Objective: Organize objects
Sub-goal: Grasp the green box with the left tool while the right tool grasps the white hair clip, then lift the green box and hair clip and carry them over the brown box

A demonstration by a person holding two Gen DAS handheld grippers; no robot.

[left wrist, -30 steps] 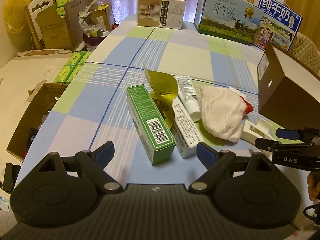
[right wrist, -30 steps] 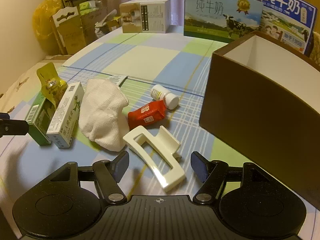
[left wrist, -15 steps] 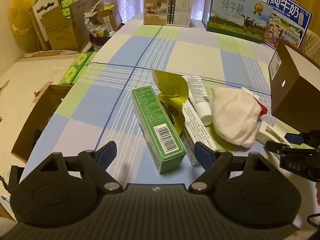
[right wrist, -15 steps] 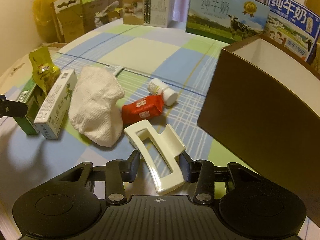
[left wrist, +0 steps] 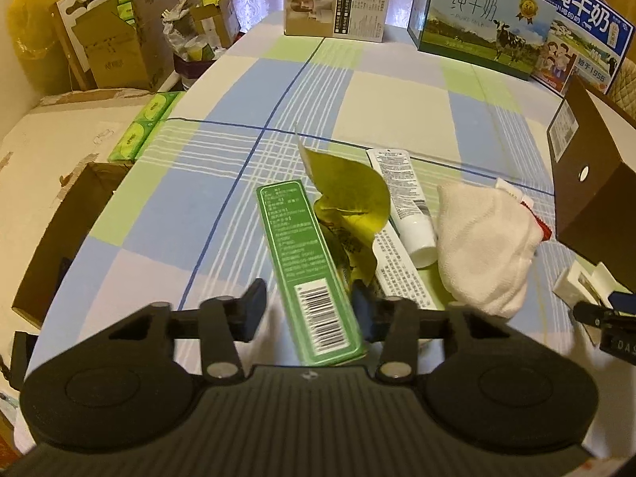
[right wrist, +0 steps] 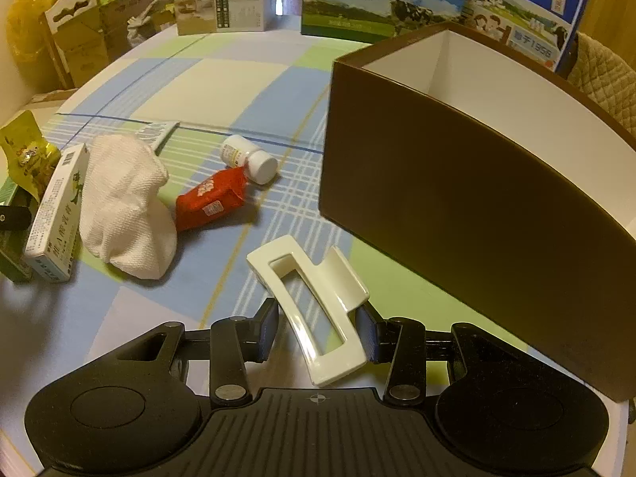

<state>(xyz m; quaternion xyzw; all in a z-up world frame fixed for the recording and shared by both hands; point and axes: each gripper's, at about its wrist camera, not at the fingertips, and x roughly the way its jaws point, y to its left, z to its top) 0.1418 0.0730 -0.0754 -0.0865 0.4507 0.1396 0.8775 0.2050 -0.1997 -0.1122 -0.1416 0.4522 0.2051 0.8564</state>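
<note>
A long green box [left wrist: 302,254] lies on the checked tablecloth. My left gripper [left wrist: 308,310] is open around its near end; the right pad touches it and a small gap shows on the left. Beside it lie a yellow pouch [left wrist: 349,198], a white tube [left wrist: 405,194], a white carton [left wrist: 397,266] and a white cloth [left wrist: 485,238]. My right gripper [right wrist: 318,332] is shut on a cream hair claw clip [right wrist: 346,282], just in front of the open brown box [right wrist: 457,167]. A red packet [right wrist: 210,198] and a small white bottle [right wrist: 248,157] lie left of that box.
Milk cartons [left wrist: 477,20] and a beige box [left wrist: 338,0] stand along the table's far edge. Past the left edge are stacked cardboard boxes [left wrist: 111,51], green tissue packs [left wrist: 147,123] and an open carton [left wrist: 51,238] lower down. Bare cloth [left wrist: 357,91] stretches across the table's middle.
My left gripper moved forward over the green box's end and its fingers narrowed around it. My right gripper closed on the hair clip, which now moves with it.
</note>
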